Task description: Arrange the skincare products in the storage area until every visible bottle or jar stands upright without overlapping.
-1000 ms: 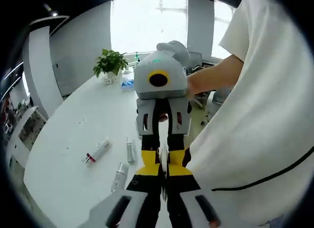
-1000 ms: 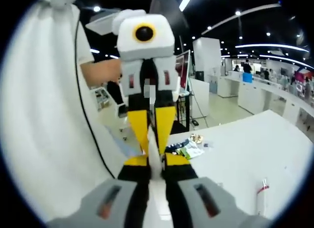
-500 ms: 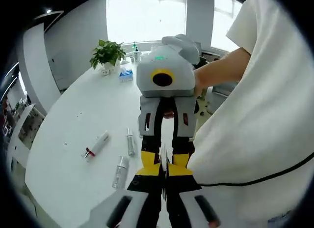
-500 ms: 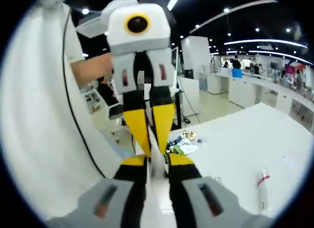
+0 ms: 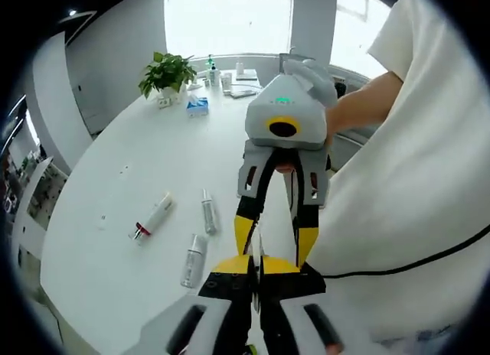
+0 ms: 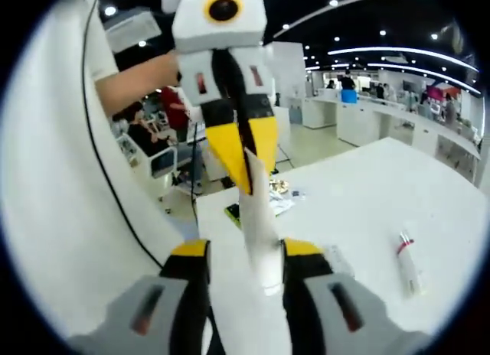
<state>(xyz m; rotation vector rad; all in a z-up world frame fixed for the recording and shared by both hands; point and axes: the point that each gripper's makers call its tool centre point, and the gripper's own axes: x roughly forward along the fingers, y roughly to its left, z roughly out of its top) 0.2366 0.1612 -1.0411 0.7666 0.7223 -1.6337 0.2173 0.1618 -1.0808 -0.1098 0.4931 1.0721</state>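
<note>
1. We're holding the left gripper [image 5: 256, 265] with fingers pinched together, empty; the right gripper [image 6: 245, 252] fingers are standing wide.
2. The red-capped tube [image 5: 153, 217], slim bottle [image 5: 207, 215] and nearer bottle [image 5: 193, 261] are lying flat on the counter [image 5: 176, 141], left of the left fingers, which look closer to them.

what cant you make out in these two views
- Left gripper view: labels on the red-capped tube and two small bottles lying on the white table are too small to read.
- Left gripper view: the items by the plant are too far off to identify.
- Right gripper view: the left gripper hides part of the packets behind it.
- Right gripper view: a white object sits between the right gripper's open jaws; blurred, unidentifiable.
</note>
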